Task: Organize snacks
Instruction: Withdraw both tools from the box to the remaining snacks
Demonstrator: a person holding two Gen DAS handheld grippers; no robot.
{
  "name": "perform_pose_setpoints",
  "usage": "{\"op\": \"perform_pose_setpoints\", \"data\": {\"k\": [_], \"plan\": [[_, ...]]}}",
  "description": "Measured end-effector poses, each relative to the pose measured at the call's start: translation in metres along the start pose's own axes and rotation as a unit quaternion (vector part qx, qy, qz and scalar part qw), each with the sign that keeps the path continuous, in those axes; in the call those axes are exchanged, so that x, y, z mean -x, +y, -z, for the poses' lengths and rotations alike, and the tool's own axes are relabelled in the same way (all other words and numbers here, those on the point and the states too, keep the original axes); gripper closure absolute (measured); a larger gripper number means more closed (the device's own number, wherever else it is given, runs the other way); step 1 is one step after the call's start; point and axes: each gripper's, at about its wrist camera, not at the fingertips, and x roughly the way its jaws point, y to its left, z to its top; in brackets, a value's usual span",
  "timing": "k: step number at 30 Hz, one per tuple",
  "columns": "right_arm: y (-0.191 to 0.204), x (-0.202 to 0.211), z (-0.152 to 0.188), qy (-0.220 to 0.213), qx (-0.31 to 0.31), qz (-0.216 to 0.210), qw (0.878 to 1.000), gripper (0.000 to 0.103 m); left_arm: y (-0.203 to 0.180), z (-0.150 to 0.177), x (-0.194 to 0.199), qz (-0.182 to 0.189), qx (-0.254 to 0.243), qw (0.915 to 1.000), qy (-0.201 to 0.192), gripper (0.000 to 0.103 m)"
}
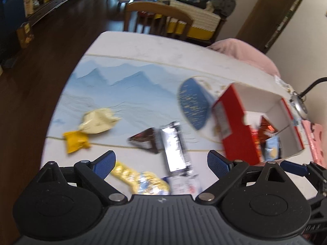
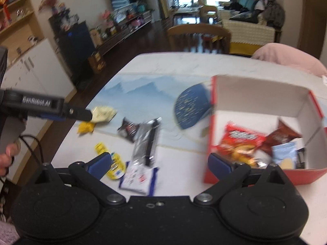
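Observation:
A red box (image 2: 210, 122) with white inner walls stands open on the right of the table. It holds a red packet (image 2: 239, 140), a brown packet (image 2: 282, 136) and a pale blue one (image 2: 286, 155). Loose on the mat lie a silver packet (image 1: 173, 147), a dark packet (image 1: 145, 140), a cream packet (image 1: 98, 120), a small yellow packet (image 1: 76, 141), a yellow-and-blue packet (image 1: 141, 179) and a white-and-blue packet (image 2: 137, 177). My left gripper (image 1: 160, 157) hovers open above the silver packet, holding nothing. My right gripper (image 2: 159, 156) is open and empty beside the box's left wall.
A blue oval object (image 1: 194, 104) lies left of the box. A wooden chair (image 1: 157, 14) stands at the table's far edge and a pink cushion (image 1: 245, 51) at the far right. A metal lamp base (image 1: 298, 104) sits behind the box. A person's hand (image 2: 8, 155) shows at the left.

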Motion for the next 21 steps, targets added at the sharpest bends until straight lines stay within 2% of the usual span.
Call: {"op": "perform_pose_setpoints", "data": {"k": [4,7,14,21], "plan": [[0.027,-0.020,0.012,0.026,0.024,-0.005,0.999,0.002,0.025,0.006,-0.008,-0.015,0.011,0.9998,0.007,0.006],[0.036,-0.036,0.017,0.047,0.033,-0.002,0.998,0.002,0.039,0.010,-0.015,-0.043,0.018,0.9989,0.007,0.006],[0.045,-0.084,0.025,0.097,0.040,0.014,0.994,0.003,0.061,0.019,-0.034,-0.043,0.046,0.9974,0.036,0.006],[0.059,-0.128,0.030,0.144,0.058,0.033,0.987,0.006,0.063,0.025,-0.051,-0.058,0.049,0.9954,0.059,0.006]]}}
